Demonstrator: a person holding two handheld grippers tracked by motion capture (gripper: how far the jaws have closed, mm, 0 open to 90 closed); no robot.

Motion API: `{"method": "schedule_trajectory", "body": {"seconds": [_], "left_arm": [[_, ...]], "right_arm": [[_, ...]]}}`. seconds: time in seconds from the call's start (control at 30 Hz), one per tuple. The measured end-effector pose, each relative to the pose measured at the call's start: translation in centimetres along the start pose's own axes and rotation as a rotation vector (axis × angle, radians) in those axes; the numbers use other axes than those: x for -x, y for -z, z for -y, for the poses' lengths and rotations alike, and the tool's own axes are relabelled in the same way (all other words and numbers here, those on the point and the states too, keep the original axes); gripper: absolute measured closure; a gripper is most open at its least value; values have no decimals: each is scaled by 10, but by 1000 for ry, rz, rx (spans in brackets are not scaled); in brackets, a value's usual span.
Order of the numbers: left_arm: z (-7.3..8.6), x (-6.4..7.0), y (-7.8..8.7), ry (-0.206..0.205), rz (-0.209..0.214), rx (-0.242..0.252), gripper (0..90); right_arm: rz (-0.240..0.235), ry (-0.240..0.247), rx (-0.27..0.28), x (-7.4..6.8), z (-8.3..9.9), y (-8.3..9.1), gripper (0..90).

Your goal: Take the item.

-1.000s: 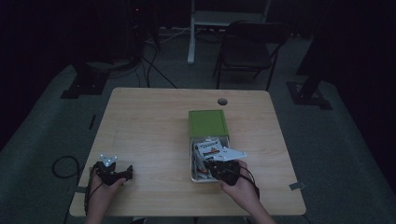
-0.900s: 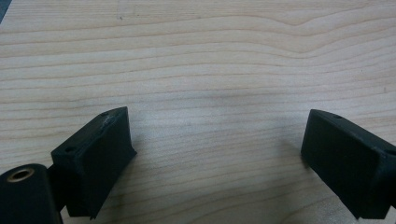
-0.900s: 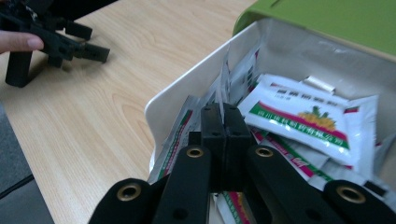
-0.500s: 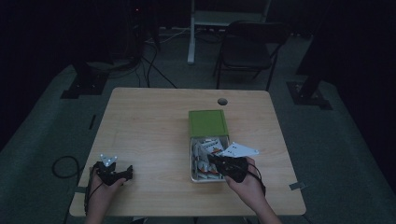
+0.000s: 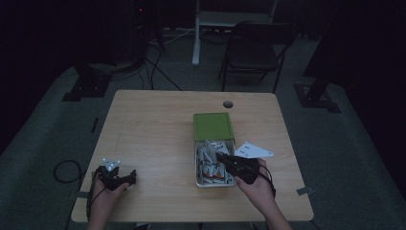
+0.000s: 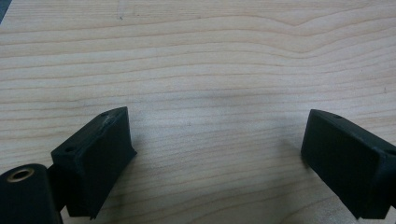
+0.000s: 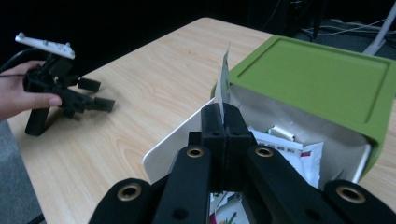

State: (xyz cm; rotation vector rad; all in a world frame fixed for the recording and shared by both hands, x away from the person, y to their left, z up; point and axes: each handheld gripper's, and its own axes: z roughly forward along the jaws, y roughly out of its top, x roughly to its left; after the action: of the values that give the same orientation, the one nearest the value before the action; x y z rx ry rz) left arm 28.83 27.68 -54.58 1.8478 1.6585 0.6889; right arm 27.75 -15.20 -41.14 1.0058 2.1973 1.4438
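My right claw [image 7: 223, 122] is pinched shut on a thin white packet [image 7: 224, 79], held up just over the white box [image 7: 173, 140] of packets. I should lift slowly. My left claw [image 6: 219, 154] rests wide open on the table [image 6: 210, 56].

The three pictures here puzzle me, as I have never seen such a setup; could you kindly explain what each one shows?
A person sits at a wooden table holding a hand-held two-jaw gripper in each hand. The high view looks down from above. The left gripper rests near the table's front edge; its own camera shows its jaws wide apart over bare wood. The right gripper is over a white box of small packets with a green lid partly slid back. Its camera, looking along the jaws, shows them shut on a thin white packet standing edge-on, lifted above the box.
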Motion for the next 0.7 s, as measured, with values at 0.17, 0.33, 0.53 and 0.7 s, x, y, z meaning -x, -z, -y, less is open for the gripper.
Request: {"method": "schedule_trajectory", "body": {"seconds": [0.17,0.33,0.53,0.7], "left_arm": [[0,0,0,0,1,-1,90],[0,0,0,0,0,-2,90],[0,0,0,0,0,1,90],[0,0,0,0,0,0,90]], "right_arm": [[14,-9,24,5,-4,5,900],[42,-21,51,14,-7,13,900],[106,-32,63,27,-6,22,900],[146,-59,79,40,-3,31,900]]}}
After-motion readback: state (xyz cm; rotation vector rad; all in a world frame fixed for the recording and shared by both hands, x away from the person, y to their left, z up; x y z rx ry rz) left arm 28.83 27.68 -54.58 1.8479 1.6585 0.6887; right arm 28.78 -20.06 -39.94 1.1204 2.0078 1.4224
